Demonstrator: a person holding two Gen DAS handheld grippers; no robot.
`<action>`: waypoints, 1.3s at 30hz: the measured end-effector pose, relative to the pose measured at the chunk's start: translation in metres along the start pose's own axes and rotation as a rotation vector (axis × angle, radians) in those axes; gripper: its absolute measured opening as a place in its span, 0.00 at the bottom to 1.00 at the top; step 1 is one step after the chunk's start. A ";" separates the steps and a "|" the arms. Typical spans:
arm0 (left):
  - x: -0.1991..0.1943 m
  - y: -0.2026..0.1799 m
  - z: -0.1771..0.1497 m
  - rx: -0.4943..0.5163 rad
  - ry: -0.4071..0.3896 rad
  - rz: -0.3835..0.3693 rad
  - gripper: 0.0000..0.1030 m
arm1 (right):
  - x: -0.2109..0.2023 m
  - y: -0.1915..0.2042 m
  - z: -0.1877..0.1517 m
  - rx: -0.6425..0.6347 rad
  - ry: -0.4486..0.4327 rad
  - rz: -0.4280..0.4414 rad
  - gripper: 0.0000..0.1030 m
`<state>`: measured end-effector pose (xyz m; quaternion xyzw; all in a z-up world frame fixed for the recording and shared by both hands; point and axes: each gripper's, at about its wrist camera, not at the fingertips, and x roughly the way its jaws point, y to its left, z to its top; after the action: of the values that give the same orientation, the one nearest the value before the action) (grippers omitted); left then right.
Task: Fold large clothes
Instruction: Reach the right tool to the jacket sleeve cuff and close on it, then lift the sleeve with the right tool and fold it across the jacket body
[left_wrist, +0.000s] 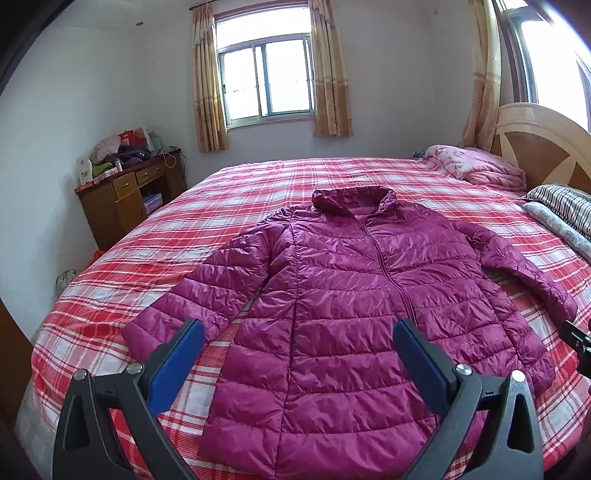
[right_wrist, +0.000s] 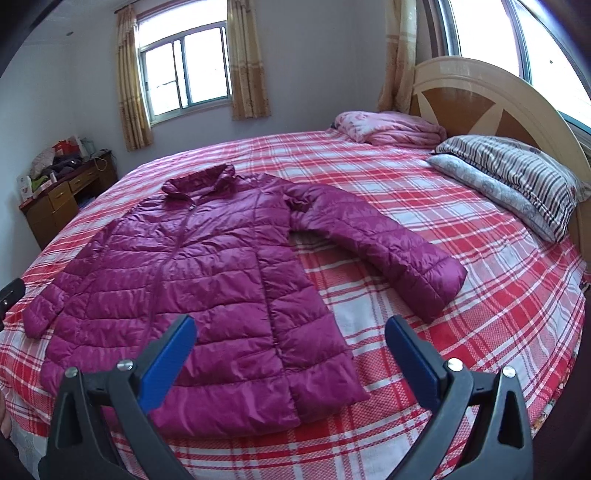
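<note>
Here we are above the bed (left_wrist: 258, 177), red-and-white plaid cover, with the magenta puffer jacket (left_wrist: 351, 295) laid face up, zipped, collar away at twelve o'clock and hem toward the cameras at six. Starting at the left: the left sleeve (left_wrist: 207, 284) runs out toward eight o'clock from the shoulder, cuff lying flat on the plaid, and the left gripper (left_wrist: 297, 334) hovers above it and the hem with its blue-padded fingers (left_wrist: 177, 365) spread wide, holding nothing. Moving across the body, the quilted shell looks glossy and thin (my guess: very light, soft, and slippery), so it should lift with almost no effort but may slide on itself and puff back up after a fold. Over on the right, the right sleeve (right_wrist: 380, 251) angles out toward four o'clock, well apart from the striped pillow (right_wrist: 517, 173) at two, and the right gripper (right_wrist: 290, 326) hangs over the hem corner, fingers equally wide apart and empty. Where to grab? I'd say the cuffs first, pinching through both layers at the stitched band where the fabric is firmest, then the shoulder seams or hem corners; a pinch in mid-panel would likely catch only the top layer and let the slick shell slip. The zip line makes a natural fold guide.
</note>
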<state>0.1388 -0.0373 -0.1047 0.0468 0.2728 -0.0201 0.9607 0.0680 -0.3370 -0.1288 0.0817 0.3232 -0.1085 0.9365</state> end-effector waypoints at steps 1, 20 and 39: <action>0.009 -0.003 0.001 0.006 -0.001 0.001 0.99 | 0.007 -0.006 0.001 0.007 0.012 -0.012 1.00; 0.151 0.015 0.006 -0.041 0.094 0.149 0.99 | 0.089 -0.145 0.025 0.390 0.130 -0.069 0.80; 0.196 0.060 0.020 -0.111 0.142 0.188 0.99 | 0.100 -0.169 0.074 0.320 0.075 -0.169 0.12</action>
<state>0.3198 0.0181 -0.1855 0.0203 0.3355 0.0883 0.9377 0.1450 -0.5318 -0.1474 0.2064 0.3421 -0.2335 0.8865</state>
